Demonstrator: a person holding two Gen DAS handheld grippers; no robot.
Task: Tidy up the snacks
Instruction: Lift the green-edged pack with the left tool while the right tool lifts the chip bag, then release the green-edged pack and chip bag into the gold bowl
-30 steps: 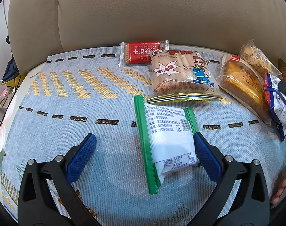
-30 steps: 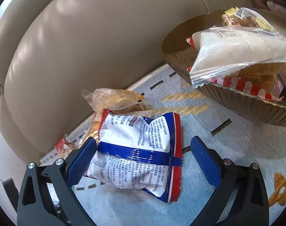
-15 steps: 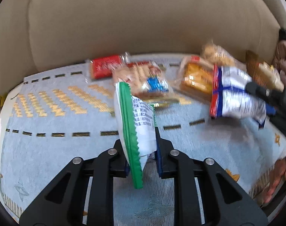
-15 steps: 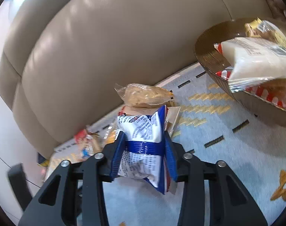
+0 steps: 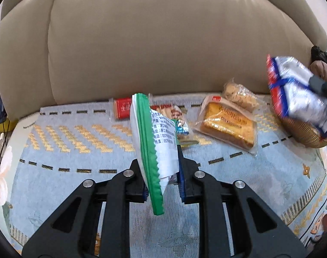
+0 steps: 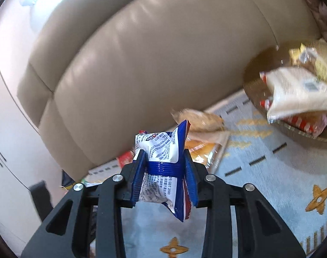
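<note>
My left gripper (image 5: 161, 172) is shut on a green-and-white snack packet (image 5: 157, 142), which stands on edge, lifted off the blue mat (image 5: 55, 167). In the right wrist view my right gripper (image 6: 165, 167) squeezes a blue-and-white snack packet (image 6: 161, 148) at its waist; the jaws are still closing on it and the pads press into it. That same packet (image 5: 299, 94) shows blurred at the right of the left wrist view, above a brown basket (image 5: 301, 133). The basket (image 6: 258, 68) holds several packets, among them a pale one (image 6: 296, 94).
On the mat lie a cake slice packet (image 5: 228, 126), a clear bag of cookies (image 5: 238, 94), a red biscuit packet (image 5: 122, 107) and a cartoon-print packet (image 5: 180, 120). The beige sofa back (image 5: 163, 43) rises behind them.
Both grippers went from wide open to closed on their packets and rose off the mat with them. The blue-and-white packet has moved up over the basket's side.
</note>
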